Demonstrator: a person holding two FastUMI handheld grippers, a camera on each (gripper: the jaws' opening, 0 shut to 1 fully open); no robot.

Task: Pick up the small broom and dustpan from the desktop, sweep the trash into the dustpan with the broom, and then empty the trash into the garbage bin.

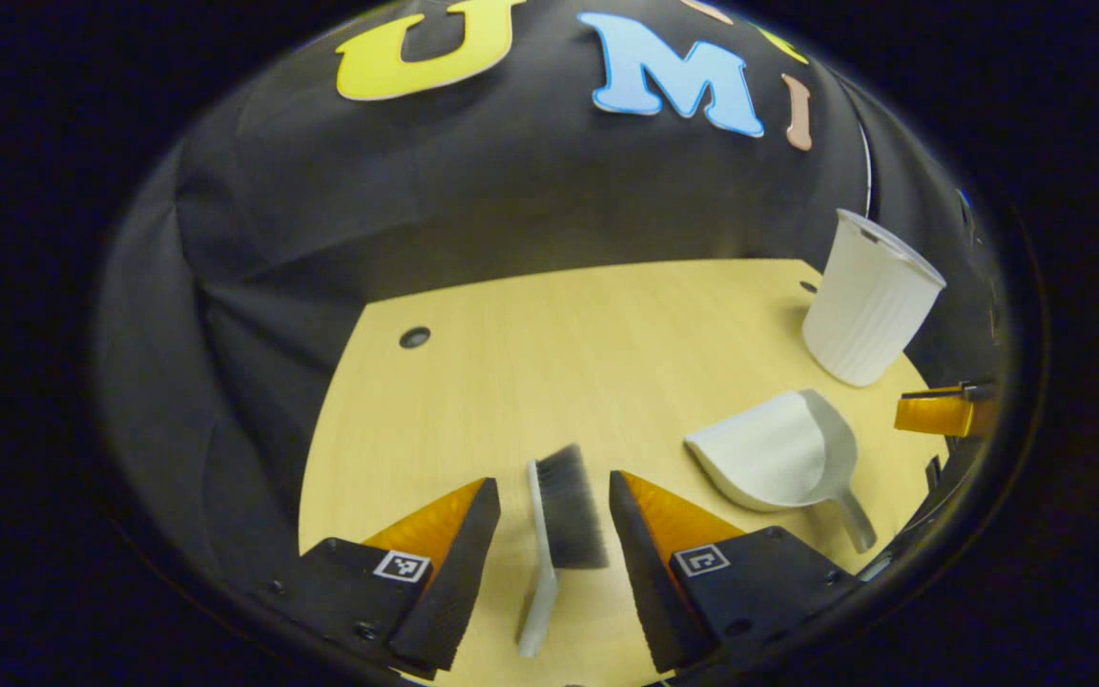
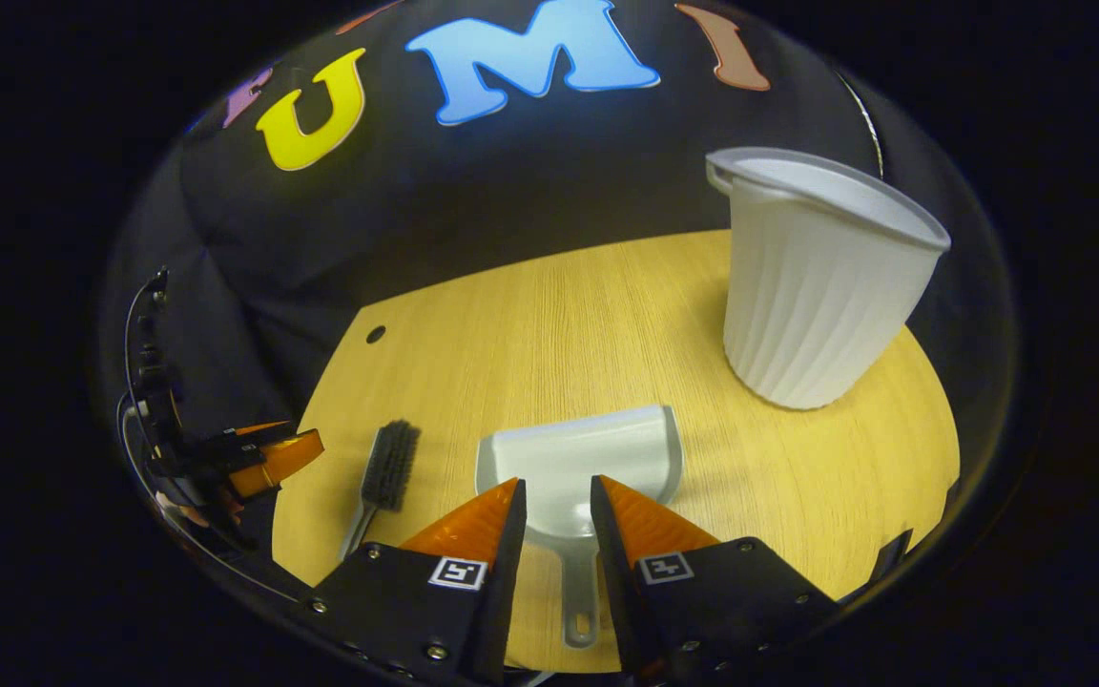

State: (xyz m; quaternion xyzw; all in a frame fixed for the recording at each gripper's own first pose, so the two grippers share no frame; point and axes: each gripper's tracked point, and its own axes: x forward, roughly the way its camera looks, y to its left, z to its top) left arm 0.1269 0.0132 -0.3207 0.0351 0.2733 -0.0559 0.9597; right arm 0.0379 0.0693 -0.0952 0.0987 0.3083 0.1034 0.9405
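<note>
Wood desktop (image 2: 607, 315) — broom (image 1: 564, 520), dustpan (image 2: 573, 463), unlabelled white bin (image 2: 821, 286), seemingly untouched.

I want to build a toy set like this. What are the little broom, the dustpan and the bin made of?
The small broom looks like a pale, smooth plastic handle with dark, probably synthetic, bristles standing in a dense block. The dustpan seems to be matte light-grey moulded plastic, one thin piece with its handle. The garbage bin looks like white plastic too, judging by its ribbed wall and thin rolled rim.

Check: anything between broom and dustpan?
Nothing: bare desktop separates broom and dustpan in the right gripper view.
</note>
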